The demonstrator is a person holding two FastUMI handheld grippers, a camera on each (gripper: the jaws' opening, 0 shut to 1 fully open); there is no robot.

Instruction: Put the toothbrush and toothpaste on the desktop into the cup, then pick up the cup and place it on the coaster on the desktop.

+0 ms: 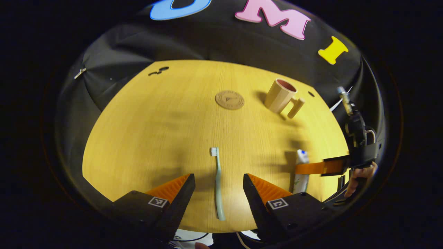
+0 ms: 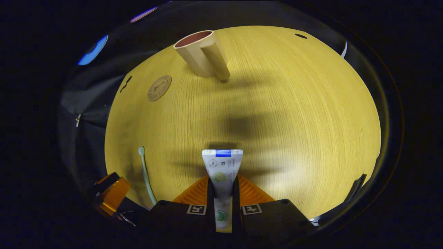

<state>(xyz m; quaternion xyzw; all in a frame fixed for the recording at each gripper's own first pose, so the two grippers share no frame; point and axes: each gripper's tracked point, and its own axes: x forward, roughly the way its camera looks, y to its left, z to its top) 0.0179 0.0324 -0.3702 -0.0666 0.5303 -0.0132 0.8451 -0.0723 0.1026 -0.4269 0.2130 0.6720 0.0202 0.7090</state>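
- Toothpaste point(image 2: 222, 173) clamped between the fingers of the right gripper point(image 2: 223, 193), crimped flat end pointing forward over the desktop point(image 2: 294, 114); in the left gripper view seen as a white tube point(image 1: 301, 173) at the right, crossed by one finger point(image 1: 318, 167) of that gripper, with a hand point(image 1: 360, 176) behind it.
- Cannot tell whether lifted clear of the wood or touching it.
- Toothbrush point(image 1: 218, 183) flat on the desktop, bristle head pointing away toward the far side, handle running between the fingers of the left gripper point(image 1: 218, 186).
- Left jaws spread wide, one finger either side of the handle, neither touching it, nothing held.
- Cup point(image 1: 280, 95) upright toward the far right of the desktop, mouth open, thick handle sticking out on the near side; well apart from toothpaste and toothbrush.
- Coaster point(image 1: 229, 100) round and flat, just left of the cup, bare on top.
- Dark booth wall point(image 1: 114, 62) behind the far edge of the desktop.
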